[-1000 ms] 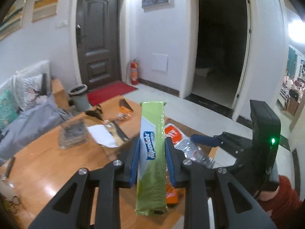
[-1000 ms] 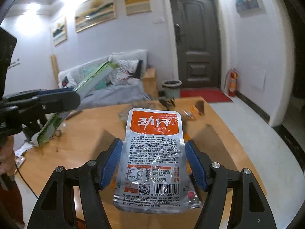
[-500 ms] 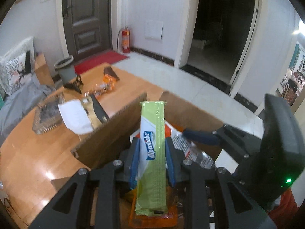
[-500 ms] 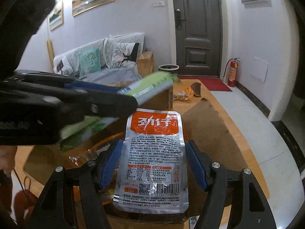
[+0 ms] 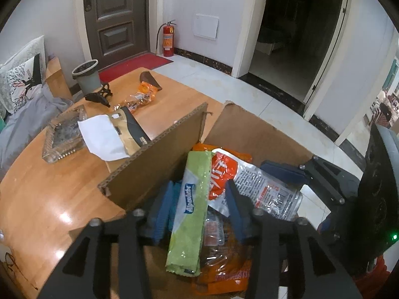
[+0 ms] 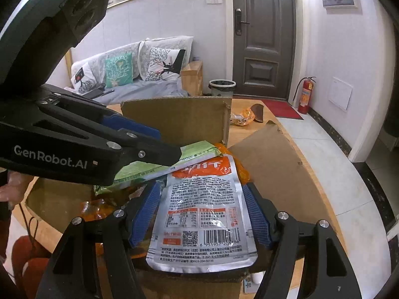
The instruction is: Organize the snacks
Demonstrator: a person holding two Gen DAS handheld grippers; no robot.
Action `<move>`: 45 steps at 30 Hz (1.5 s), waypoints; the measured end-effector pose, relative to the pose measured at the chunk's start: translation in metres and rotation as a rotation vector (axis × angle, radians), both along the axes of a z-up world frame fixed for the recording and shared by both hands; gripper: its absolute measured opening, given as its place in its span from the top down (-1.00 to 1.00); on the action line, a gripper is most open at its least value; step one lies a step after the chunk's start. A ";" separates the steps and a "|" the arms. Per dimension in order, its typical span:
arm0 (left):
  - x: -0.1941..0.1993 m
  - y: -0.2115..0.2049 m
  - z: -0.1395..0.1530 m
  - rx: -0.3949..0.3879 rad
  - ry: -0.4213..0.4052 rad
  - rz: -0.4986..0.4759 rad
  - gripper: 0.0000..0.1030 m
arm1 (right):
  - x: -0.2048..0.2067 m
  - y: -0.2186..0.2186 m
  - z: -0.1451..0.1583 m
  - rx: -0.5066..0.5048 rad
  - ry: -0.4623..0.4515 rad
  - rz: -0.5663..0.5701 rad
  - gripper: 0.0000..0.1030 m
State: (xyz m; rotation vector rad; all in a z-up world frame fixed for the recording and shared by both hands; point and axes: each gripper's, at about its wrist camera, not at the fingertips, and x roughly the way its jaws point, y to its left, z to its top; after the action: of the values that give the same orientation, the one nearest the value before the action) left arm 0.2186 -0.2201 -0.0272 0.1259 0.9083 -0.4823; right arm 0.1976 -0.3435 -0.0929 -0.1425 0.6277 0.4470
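An open cardboard box [image 5: 154,159] [image 6: 174,117] stands on the wooden table. My left gripper [image 5: 199,209] is open, its jaws spread wider than the green Alpenliebe pack [image 5: 192,214] [image 6: 149,167], which lies between them in the box. My right gripper [image 6: 202,214] is shut on a silver and orange snack pouch [image 6: 204,214] [image 5: 249,182], held over the box. Orange snack bags [image 5: 219,274] lie in the box under both.
On the table lie a glass ashtray [image 5: 62,134], a white paper and black-gold packet [image 5: 112,139], an orange snack bag [image 5: 142,94] [image 6: 242,117] and a brown wedge [image 5: 149,79]. The table edge and tiled floor are on the right.
Both grippers moved down into the box. My left gripper opened and let go of the green pack, which now leans in the box.
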 end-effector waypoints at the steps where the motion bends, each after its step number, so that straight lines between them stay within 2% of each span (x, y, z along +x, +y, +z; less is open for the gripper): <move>1: -0.003 0.002 0.003 -0.005 -0.013 0.005 0.00 | 0.000 -0.001 0.001 0.005 0.002 -0.001 -0.29; 6: -0.019 0.016 0.021 -0.026 -0.085 0.030 -0.49 | -0.003 -0.005 0.006 0.015 -0.002 -0.008 -0.29; 12: -0.049 0.038 0.051 -0.062 -0.201 0.066 -0.77 | -0.010 -0.004 0.021 0.031 -0.024 -0.005 -0.32; 15: -0.068 0.053 0.065 -0.076 -0.269 0.091 -0.95 | -0.017 -0.003 0.032 0.060 -0.051 0.006 -0.51; 19: -0.096 0.074 0.081 -0.068 -0.366 0.140 -0.99 | -0.029 -0.002 0.050 0.109 -0.097 0.033 -0.55; 27: -0.144 0.125 0.097 0.014 -0.524 0.314 -0.99 | -0.059 0.017 0.077 0.169 -0.226 0.091 -1.00; 30: -0.154 0.139 0.092 0.021 -0.554 0.399 -0.99 | -0.068 0.026 0.082 0.182 -0.288 0.097 -1.00; 34: -0.158 0.147 0.068 -0.010 -0.552 0.467 -0.99 | -0.071 0.032 0.077 0.181 -0.326 0.075 -1.00; 39: -0.146 0.145 0.033 -0.055 -0.492 0.488 -0.99 | -0.072 0.037 0.060 0.161 -0.316 0.056 -1.00; 45: -0.139 0.135 0.020 -0.052 -0.492 0.485 -0.99 | -0.072 0.038 0.045 0.157 -0.283 0.064 -1.00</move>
State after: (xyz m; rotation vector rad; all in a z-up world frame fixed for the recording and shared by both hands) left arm 0.0796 -0.0847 -0.0067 -0.0259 0.4173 -0.0139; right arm 0.1253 -0.3058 -0.0484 -0.0749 0.3092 0.5248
